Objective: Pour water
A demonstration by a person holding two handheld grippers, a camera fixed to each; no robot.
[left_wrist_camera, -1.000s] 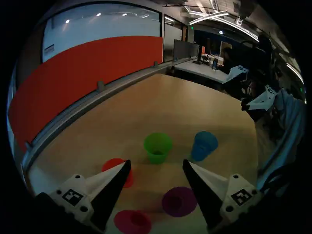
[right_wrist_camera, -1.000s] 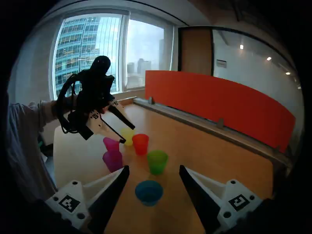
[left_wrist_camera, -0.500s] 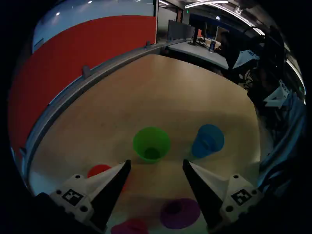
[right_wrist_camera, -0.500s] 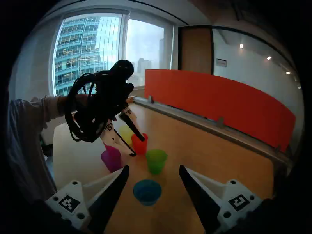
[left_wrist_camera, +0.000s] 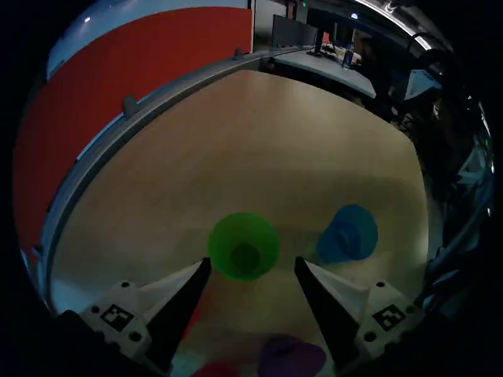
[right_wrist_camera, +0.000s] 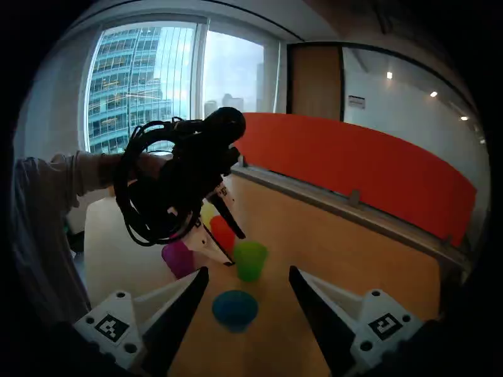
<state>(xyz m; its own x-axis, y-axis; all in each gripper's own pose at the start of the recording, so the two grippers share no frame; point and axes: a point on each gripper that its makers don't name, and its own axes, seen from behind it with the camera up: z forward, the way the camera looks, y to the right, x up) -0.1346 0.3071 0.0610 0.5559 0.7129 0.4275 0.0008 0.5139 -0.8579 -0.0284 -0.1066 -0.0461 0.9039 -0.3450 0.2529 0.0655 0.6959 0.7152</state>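
Hovering my left gripper [left_wrist_camera: 251, 259] above the green cup [left_wrist_camera: 244, 246] — fingers spread, nothing held, the cup just ahead between the tips and, as far as I can tell, untouched. I judge this the approach to a grasp before any pouring; next I'd lower, straddle the wall and squeeze gently. My right gripper [right_wrist_camera: 248, 269] is spread and empty too, the blue cup [right_wrist_camera: 234, 308] just ahead of it. A purple cup [left_wrist_camera: 290, 357] crowds close beneath my left — the table [left_wrist_camera: 264, 138] beyond gives room, its edges well off.
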